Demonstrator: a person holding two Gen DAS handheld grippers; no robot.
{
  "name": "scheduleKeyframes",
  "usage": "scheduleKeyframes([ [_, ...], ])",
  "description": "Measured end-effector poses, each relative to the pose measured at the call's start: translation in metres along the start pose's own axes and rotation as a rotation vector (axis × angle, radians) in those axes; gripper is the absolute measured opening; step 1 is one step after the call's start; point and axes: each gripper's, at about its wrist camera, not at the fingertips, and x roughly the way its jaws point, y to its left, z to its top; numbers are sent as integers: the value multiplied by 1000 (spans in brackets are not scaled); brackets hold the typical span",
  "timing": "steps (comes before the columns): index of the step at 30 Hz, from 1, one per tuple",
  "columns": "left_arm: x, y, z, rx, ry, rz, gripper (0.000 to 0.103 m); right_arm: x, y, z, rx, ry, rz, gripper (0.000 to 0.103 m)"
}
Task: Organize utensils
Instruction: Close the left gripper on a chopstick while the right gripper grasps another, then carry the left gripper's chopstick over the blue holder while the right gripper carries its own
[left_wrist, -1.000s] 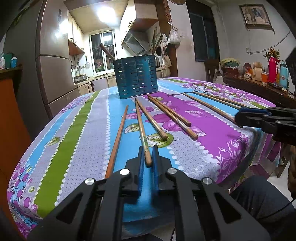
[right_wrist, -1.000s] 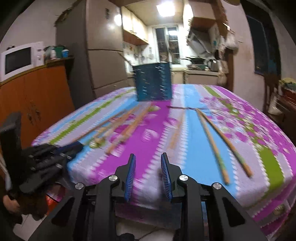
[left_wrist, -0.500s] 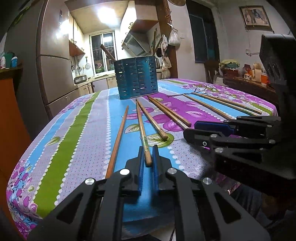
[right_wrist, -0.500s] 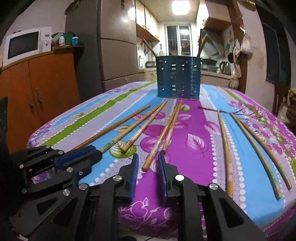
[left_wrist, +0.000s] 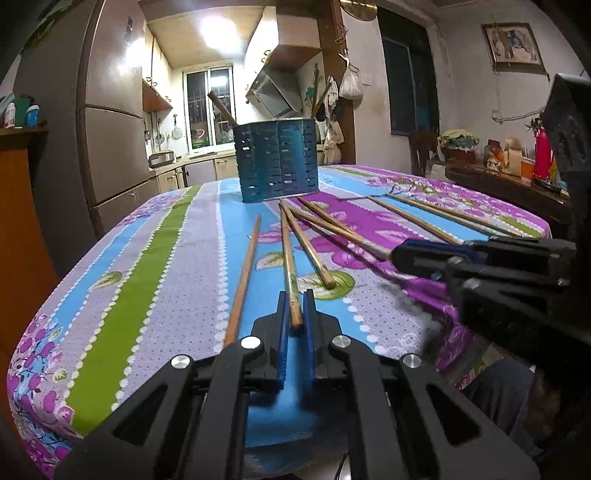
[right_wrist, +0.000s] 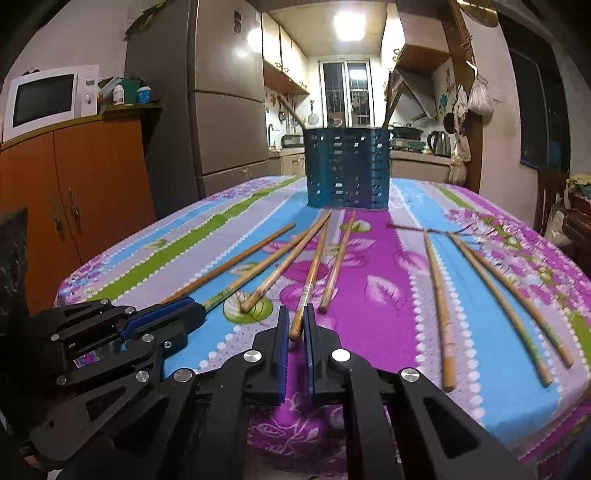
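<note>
Left wrist view. Left gripper (left_wrist: 295, 314) low over the near table edge, blue pads closed on the near end of a green-marked chopstick (left_wrist: 288, 266), which runs away toward the blue slotted utensil holder (left_wrist: 277, 160). Holder upright at the far middle of the flowered tablecloth (left_wrist: 155, 266), with a dark handle leaning out of its top. Just left of the gripped stick, a reddish chopstick (left_wrist: 244, 271) lying flat; just right, a lighter one (left_wrist: 308, 251) ending on a green leaf print. Farther right, right gripper (left_wrist: 402, 254) seen side-on, clamped on the end of another chopstick.

Right wrist view. Right gripper (right_wrist: 295, 325) pinched shut on the near tip of a pale worn chopstick (right_wrist: 312, 280), pointing toward the holder (right_wrist: 346, 170). Immediately right of it, one more stick (right_wrist: 338, 262); well apart to the right, three long chopsticks (right_wrist: 439, 299) spread on the blue and purple stripes. At lower left, left gripper (right_wrist: 195, 314) gripping its green-marked stick. Microwave (right_wrist: 44, 98) on an orange cabinet beyond the table, left.
</note>
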Motion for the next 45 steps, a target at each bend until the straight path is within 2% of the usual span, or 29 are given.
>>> scheduleKeyframes([
  [5, -14, 2, 15, 0, -49, -4, 6, -29, -6, 21, -13, -66, -24, 8],
  [12, -41, -1, 62, 44, -188, -18, 5, -75, -14, 63, -54, -202, -35, 7],
  [16, -47, 6, 103, 55, -274, -14, 5, -78, -26, 94, -69, -245, -7, 7],
  [20, -43, 9, 137, 65, -319, -19, 5, -66, -39, 129, -69, -251, 35, 7],
  [23, -31, 11, 165, 69, -320, -33, 5, -53, -46, 153, -68, -240, 72, 7],
  [30, 2, 27, 212, 31, -258, -87, 5, -28, -52, 205, -73, -212, 133, 7],
  [37, 4, 36, 248, 29, -252, -94, 5, -26, -56, 247, -102, -223, 140, 7],
  [45, -3, 37, 293, 53, -276, -80, 5, -26, -75, 298, -81, -251, 146, 7],
])
